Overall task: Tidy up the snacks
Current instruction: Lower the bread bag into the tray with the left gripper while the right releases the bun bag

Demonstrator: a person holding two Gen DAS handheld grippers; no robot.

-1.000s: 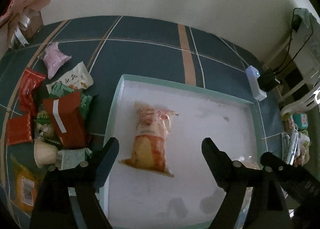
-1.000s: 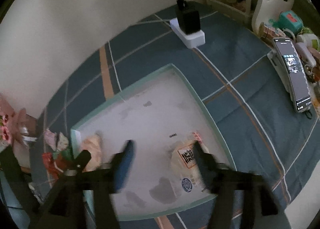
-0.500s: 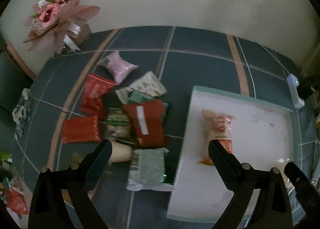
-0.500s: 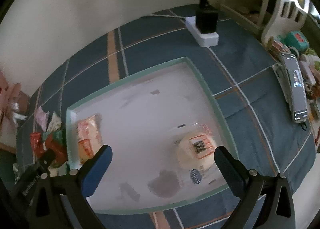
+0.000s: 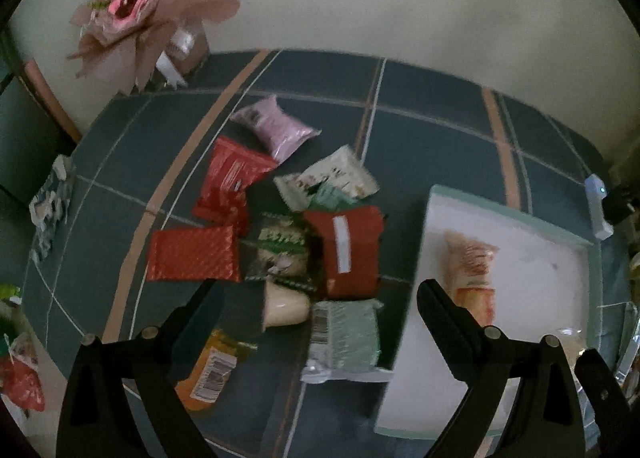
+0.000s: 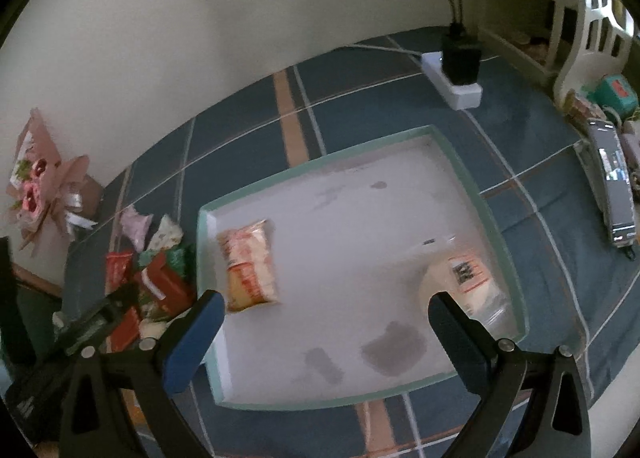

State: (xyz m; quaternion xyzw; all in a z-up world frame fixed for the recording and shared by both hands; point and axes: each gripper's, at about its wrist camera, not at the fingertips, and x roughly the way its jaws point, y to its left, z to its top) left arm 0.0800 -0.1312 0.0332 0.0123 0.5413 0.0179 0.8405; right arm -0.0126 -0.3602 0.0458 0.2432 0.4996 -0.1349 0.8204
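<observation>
hovering over the snack pile (image 5: 296, 242), the left gripper (image 5: 320, 310) has its jaws spread wide with nothing between them, and the right gripper (image 6: 324, 318) hangs above the tray (image 6: 460, 162) just as wide and just as empty. two snacks are already in: an orange-and-white packet (image 6: 248, 264) at the tray's pile-side end, a clear-wrapped bun (image 6: 460, 278) at its opposite end. everything else sits loose on the blue plaid tabletop (image 5: 420, 130) beside the tray: a dark red pouch with a white stripe (image 5: 348, 250) nearest the tray, a pale green packet (image 5: 346, 334) just below it, a shiny red packet (image 5: 192, 254) farther from the tray, and a pink packet (image 5: 276, 130) at the pile's far edge.

the next pick looks like the left side's job. my call: take the pale green packet or the red pouch, since both lie on top and closest to the tray. come down straight, jaws astride the short width, and pinch the body rather than a crinkly seam so it won't slip. watch the cream-coloured item (image 5: 286, 308) tucked beside them; a sloppy close could drag it along. set the packet in the open middle of the tray, clear of the two already there.
</observation>
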